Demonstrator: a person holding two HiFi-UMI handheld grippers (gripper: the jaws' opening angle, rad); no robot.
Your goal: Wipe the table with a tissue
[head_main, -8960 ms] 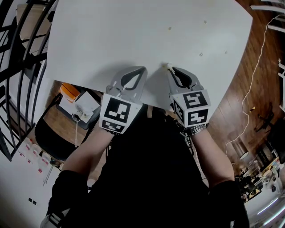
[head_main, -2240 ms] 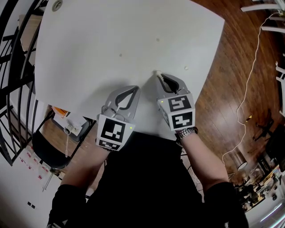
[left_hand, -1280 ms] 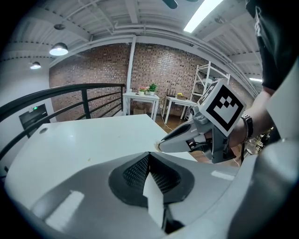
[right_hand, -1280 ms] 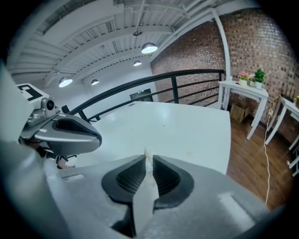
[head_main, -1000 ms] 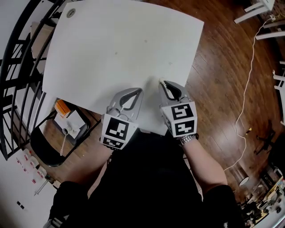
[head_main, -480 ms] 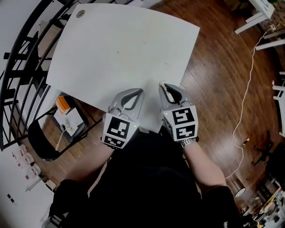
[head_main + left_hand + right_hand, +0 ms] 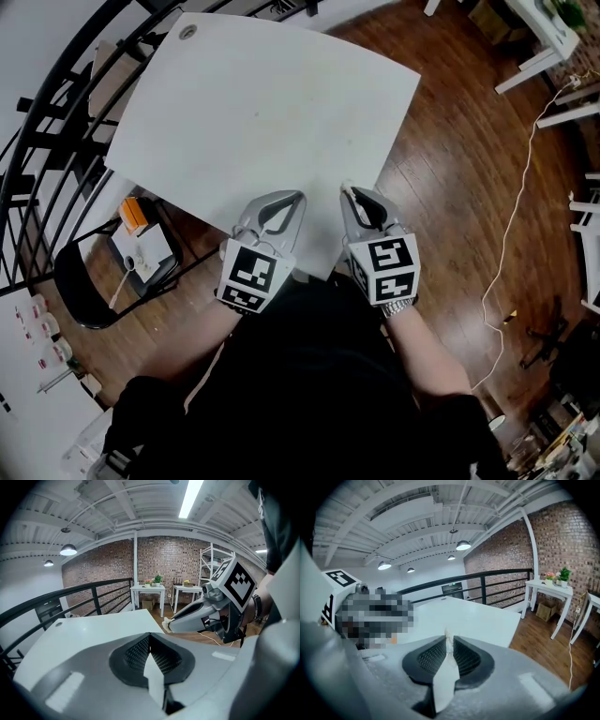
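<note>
Big room, brick wall (image 7: 159, 559), brown wood floor (image 7: 469, 187).
I see a black railing (image 7: 96, 605), round hanging lamps (image 7: 68, 550) and small white side tables (image 7: 147, 588) with plants.

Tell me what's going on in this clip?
A person holds a two-jaw gripper in each hand at the near edge of a white table. The right gripper is shut on a small scrap of tissue that pokes out at its tip. The left gripper is shut with nothing in it. Both seem to point out level over the table rather than press on it, so no wiping shows right now.
</note>
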